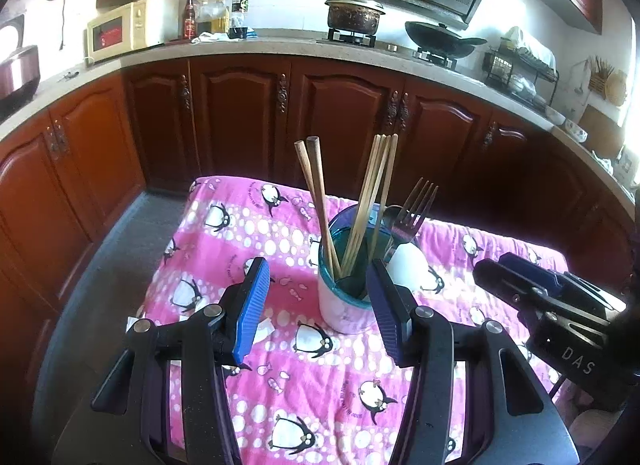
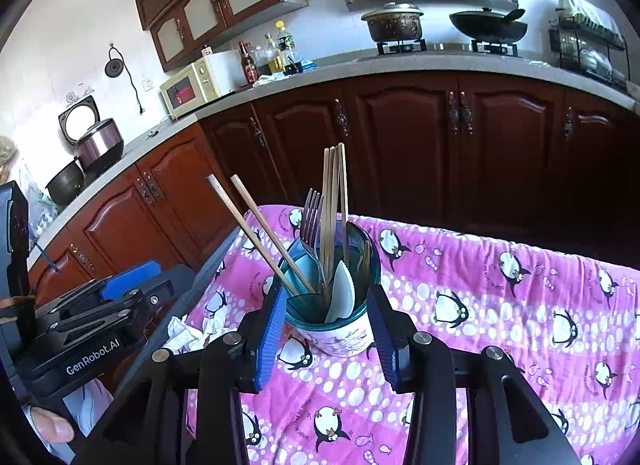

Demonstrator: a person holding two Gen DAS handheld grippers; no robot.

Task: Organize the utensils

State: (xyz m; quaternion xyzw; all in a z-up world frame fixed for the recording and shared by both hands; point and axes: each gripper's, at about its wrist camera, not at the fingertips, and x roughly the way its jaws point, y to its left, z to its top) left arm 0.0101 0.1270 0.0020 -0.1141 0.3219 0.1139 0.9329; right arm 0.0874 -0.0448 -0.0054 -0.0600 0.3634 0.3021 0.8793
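Observation:
A white cup with a teal rim [image 1: 342, 307] [image 2: 340, 339] stands upright on the pink penguin cloth [image 1: 320, 381]. It holds several pale chopsticks [image 1: 374, 201] [image 2: 334, 205], two darker ones [image 1: 316, 201] [image 2: 260, 237] leaning left, a metal fork [image 1: 414, 209] [image 2: 311, 217] and a white spoon [image 2: 342, 293]. My left gripper [image 1: 318, 277] is open just short of the cup, nothing between its pads. My right gripper [image 2: 328, 293] also stands open in front of the cup; seen from the left wrist it [image 1: 494, 267] is well to the cup's right, not touching it.
Crumpled white tissue [image 2: 188, 335] [image 1: 262, 331] lies at the cloth's left edge. Dark wooden cabinets [image 1: 336, 113] and a counter with a microwave [image 1: 128, 27], bottles, a pot and a wok run behind the table. The left gripper's body [image 2: 100, 317] shows at the left of the right wrist view.

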